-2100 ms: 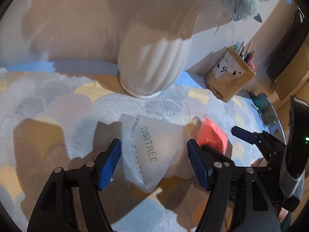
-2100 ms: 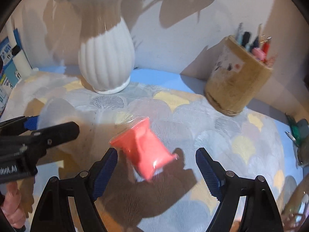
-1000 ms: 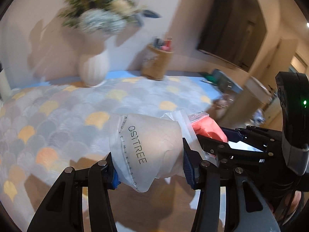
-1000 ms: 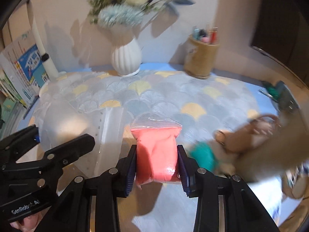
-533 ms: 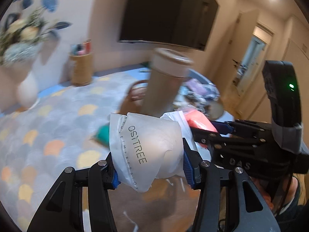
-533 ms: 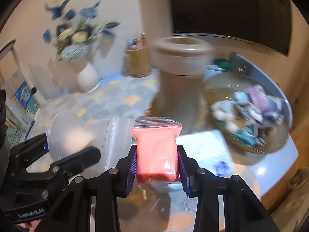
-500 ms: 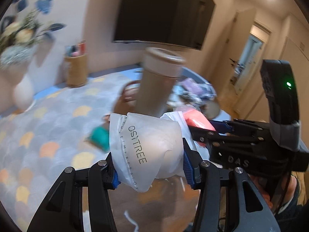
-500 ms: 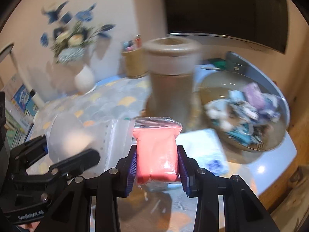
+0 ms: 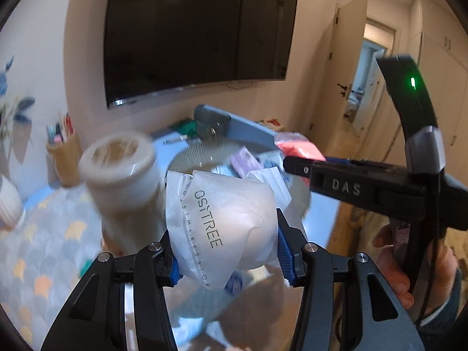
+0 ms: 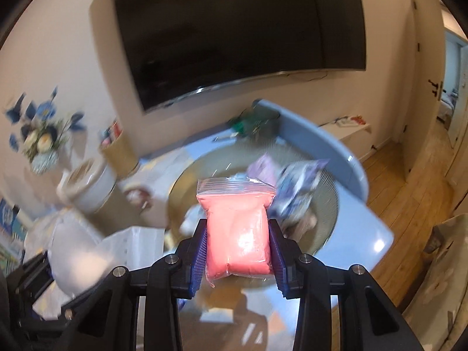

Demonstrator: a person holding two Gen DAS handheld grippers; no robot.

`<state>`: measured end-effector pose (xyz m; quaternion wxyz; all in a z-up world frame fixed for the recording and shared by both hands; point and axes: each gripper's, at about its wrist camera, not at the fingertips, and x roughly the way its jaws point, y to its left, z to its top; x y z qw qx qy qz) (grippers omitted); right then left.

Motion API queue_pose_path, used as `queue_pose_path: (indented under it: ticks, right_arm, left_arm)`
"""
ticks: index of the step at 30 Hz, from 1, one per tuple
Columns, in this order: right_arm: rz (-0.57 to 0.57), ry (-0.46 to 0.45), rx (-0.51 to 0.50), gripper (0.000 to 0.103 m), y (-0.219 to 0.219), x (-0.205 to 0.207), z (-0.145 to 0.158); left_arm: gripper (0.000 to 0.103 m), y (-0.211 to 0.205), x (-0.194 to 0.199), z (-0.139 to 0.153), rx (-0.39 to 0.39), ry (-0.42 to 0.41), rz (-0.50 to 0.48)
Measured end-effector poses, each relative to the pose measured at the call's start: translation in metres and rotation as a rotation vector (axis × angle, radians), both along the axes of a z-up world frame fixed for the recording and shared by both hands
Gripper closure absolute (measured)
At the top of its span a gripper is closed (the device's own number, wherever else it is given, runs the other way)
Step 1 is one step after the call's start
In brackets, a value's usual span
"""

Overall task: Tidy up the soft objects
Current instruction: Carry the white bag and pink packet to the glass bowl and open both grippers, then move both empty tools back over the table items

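Beige canister (image 9: 122, 181) crowds left flank; bowl (image 10: 327, 204) ahead already heaped with packets (image 10: 295, 187).

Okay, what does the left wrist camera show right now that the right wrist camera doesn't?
Only the left wrist view shows the OSTTREE lettering on the white pouch in the left gripper, the person's hand, and the right gripper's side.

Only the right wrist view shows the pink bag full-on in the right gripper, and the flowers.

Both show the TV, tan jar, pen holder and round dish of packets.
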<state>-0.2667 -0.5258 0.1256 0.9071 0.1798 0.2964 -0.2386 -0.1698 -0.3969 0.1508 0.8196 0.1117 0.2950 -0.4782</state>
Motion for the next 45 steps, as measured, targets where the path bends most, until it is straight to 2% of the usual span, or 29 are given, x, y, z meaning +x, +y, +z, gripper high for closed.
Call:
queue_pose_path:
  ticks: [6,11,16,17,19,20,21,22,26,29,34,37,41,45]
  right_arm:
    - [-0.009,-0.019,0.007,0.065,-0.052,0.038,0.018]
    - [-0.041,-0.01,0.082,0.065,-0.099,0.071,0.011]
    - [-0.09,0.039,0.079,0.065,-0.128,0.099,-0.002]
    - [-0.093,0.04,0.085,0.065,-0.133,0.104,-0.004]
    - [-0.103,0.034,0.087,0.065,-0.139,0.107,-0.005]
    - [-0.103,0.03,0.099,0.061,-0.143,0.109,-0.007]
    - [-0.097,0.028,0.116,0.056,-0.147,0.11,-0.008]
    - [-0.096,0.021,0.136,0.044,-0.151,0.108,-0.01]
    - [-0.101,0.004,0.137,0.044,-0.153,0.093,-0.007]
    - [-0.1,-0.019,0.153,0.044,-0.151,0.076,-0.005]
    - [-0.1,-0.04,0.179,0.044,-0.139,0.045,-0.003]
    - [-0.086,-0.048,0.158,0.043,-0.12,0.029,0.003]
    - [-0.041,-0.067,0.169,0.043,-0.091,0.015,0.009]
    - [0.002,-0.07,0.154,0.043,-0.058,0.007,0.01]
  left_arm:
    - [0.055,-0.056,0.011,0.012,0.015,-0.054,0.144]
    - [0.053,-0.098,0.021,0.01,0.061,-0.167,0.216]
    - [0.053,-0.116,0.039,0.004,0.05,-0.177,0.267]
    - [0.05,-0.12,0.041,0.002,0.053,-0.181,0.272]
    - [0.033,-0.124,0.043,0.0,0.052,-0.194,0.268]
    - [0.023,-0.126,0.043,0.0,0.048,-0.206,0.268]
    - [0.019,-0.128,0.043,-0.001,0.048,-0.21,0.263]
    - [0.019,-0.129,0.042,-0.002,0.051,-0.216,0.256]
    - [0.019,-0.131,0.032,-0.003,0.071,-0.227,0.238]
    - [0.019,-0.125,0.021,-0.001,0.064,-0.22,0.215]
    - [0.019,-0.094,-0.018,0.009,0.002,-0.179,0.156]
    - [0.019,-0.067,-0.04,0.01,-0.002,-0.113,0.121]
    - [0.019,-0.025,-0.045,0.016,-0.013,-0.033,0.107]
    - [0.019,0.025,-0.037,0.024,-0.024,-0.026,0.126]
